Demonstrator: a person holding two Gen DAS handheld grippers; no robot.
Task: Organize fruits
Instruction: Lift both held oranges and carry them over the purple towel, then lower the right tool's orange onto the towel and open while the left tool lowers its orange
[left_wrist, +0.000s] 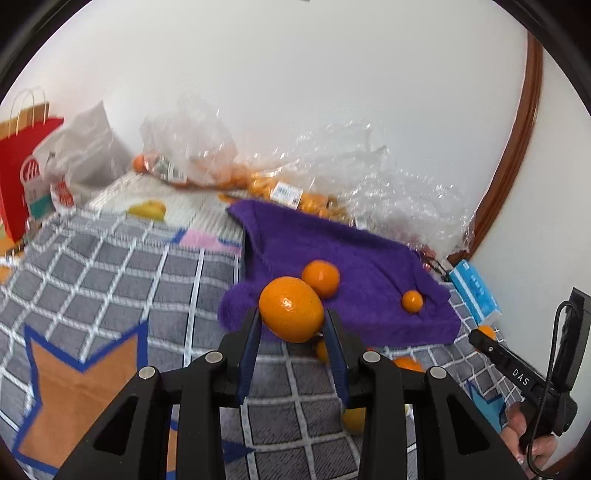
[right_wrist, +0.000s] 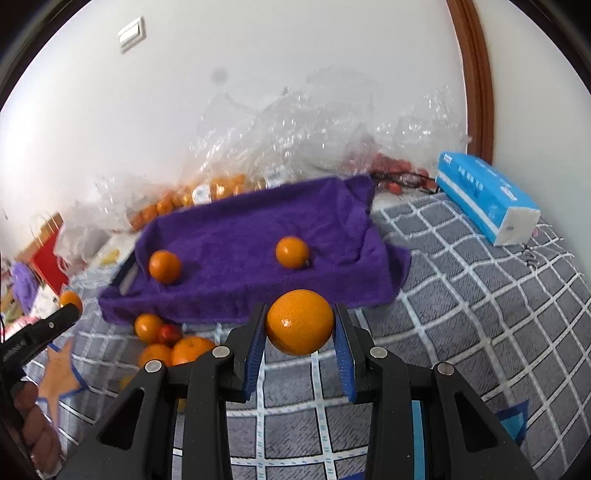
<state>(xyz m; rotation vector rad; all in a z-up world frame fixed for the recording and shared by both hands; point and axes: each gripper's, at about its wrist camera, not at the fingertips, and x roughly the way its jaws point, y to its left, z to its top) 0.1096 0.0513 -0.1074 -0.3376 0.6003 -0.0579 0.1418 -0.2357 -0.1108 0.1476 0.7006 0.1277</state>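
My left gripper is shut on an orange, held just above the near edge of a purple towel. Two oranges lie on the towel, one close behind the held one and a small one to the right. My right gripper is shut on another orange, held in front of the same towel, where the two oranges rest. A heap of loose oranges lies on the checked mat left of my right gripper.
Clear plastic bags of small oranges lie along the wall behind the towel. A blue tissue box sits at the right. A red paper bag and white bags stand at far left. A yellow fruit lies on the mat.
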